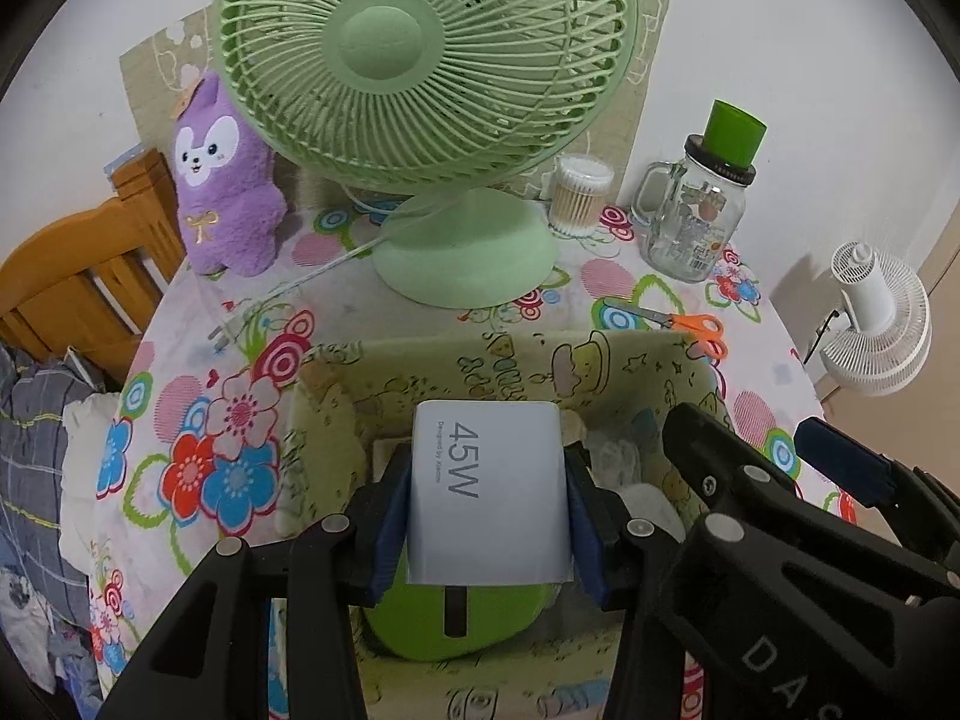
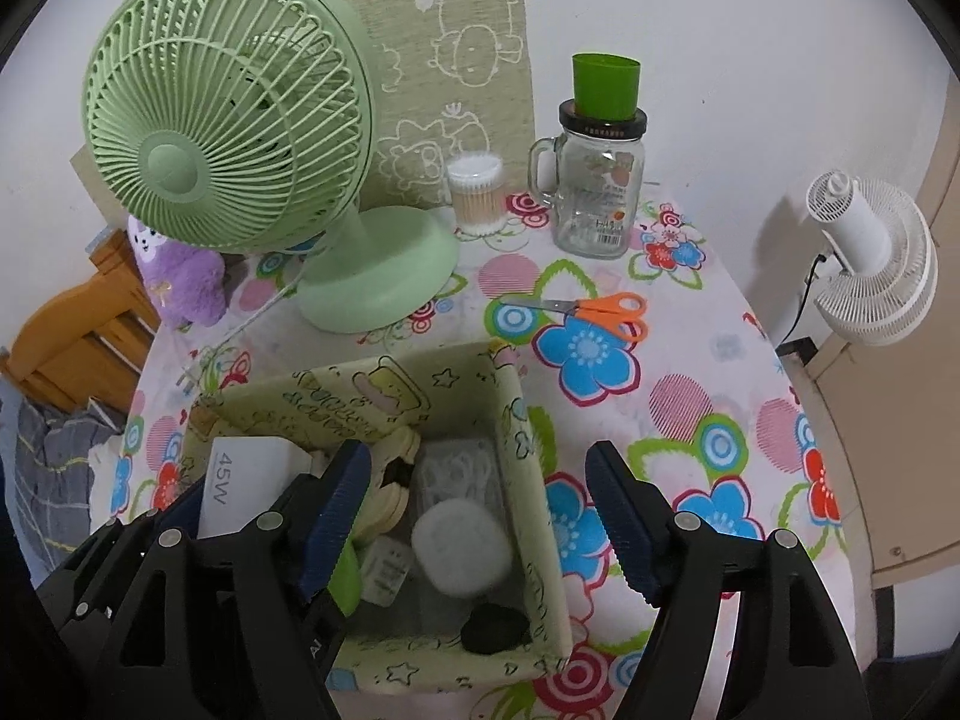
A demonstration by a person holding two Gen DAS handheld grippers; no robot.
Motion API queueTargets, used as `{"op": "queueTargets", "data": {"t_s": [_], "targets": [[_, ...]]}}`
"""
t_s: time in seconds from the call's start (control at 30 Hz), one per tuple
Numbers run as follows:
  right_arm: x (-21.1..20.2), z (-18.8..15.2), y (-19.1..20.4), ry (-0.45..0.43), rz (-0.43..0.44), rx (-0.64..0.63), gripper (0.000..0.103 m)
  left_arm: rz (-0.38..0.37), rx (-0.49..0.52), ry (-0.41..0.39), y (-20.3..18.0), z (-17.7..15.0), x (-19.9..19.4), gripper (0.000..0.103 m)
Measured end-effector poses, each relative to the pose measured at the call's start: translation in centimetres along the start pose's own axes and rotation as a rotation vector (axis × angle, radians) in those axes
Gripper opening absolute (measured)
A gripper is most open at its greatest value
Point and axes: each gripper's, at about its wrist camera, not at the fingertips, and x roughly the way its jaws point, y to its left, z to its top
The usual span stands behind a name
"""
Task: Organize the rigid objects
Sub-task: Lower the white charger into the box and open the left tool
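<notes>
Across both wrist views spreads a round table under a white cloth printed with bright flowers (image 2: pixel 600 354). At the upper left of the right wrist view stands a pale green plastic desk fan with a round base (image 2: pixel 222 114); in the left wrist view it fills the top centre. Below the fan, in the lower middle of each view, sits an open fabric storage box, pale green with cartoon prints (image 2: pixel 522 438). Inside it lie a round white pad (image 2: pixel 459 546), a flat black oval piece (image 2: pixel 495 629), and a lime green rounded object (image 1: pixel 462 621).

A purple plush animal toy (image 1: pixel 225 192) sits at the left, beside the fan. A clear glass mug jar with a handle (image 2: pixel 594 192), at upper right, carries a green plastic cup (image 2: pixel 605 87) on its lid. Between fan and jar stands a clear tub of cotton swabs (image 2: pixel 477 195). Orange-handled scissors (image 2: pixel 600 312) lie flat on the cloth just beyond the box. A white clip fan (image 2: pixel 870 258) hangs at the far right.

The left gripper (image 1: pixel 489 516) clamps its blue pads on the sides of a white rectangular charger marked 45W (image 1: pixel 489 492), held over the box's left part. The right gripper (image 2: pixel 474 525) has its jaws spread wide and holds nothing, straddling the box's right wall.
</notes>
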Motion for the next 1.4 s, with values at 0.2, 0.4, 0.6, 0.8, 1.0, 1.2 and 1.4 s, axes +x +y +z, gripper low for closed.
{"op": "queueTargets", "data": {"t_s": [0.2,0.4,0.6,0.8,1.0,1.2,1.4], "targets": [[0.9,0.5,-0.4,0.008,-0.017,0.002,0.077,-0.008,0.010,0.010,-0.5,0.5,1.4,0.048],[1.8,0.5,-0.8,0.013,-0.029,0.007,0.077,-0.020,0.044,0.016,-0.9,0.7,2.8,0.048],[2.9,0.3,-1.1,0.034,-0.038,0.020,0.077,-0.015,0.036,0.041,-0.8,0.5,4.4,0.048],[3.0,0.1,-1.4,0.018,-0.031,0.032,0.077,-0.005,0.051,0.027,-0.9,0.4,4.5,0.053],[2.5,-0.1,-0.9,0.015,-0.006,0.022,0.077,0.015,0.064,0.031,-0.4,0.3,3.7,0.068],[1.4,-0.6,-0.3,0.005,0.010,0.015,0.078,0.036,0.085,0.016,-0.1,0.0,2.3,0.079],[0.1,-1.0,0.2,-0.006,0.022,0.006,0.078,0.044,0.076,0.008,0.2,-0.4,0.9,0.082]]}}
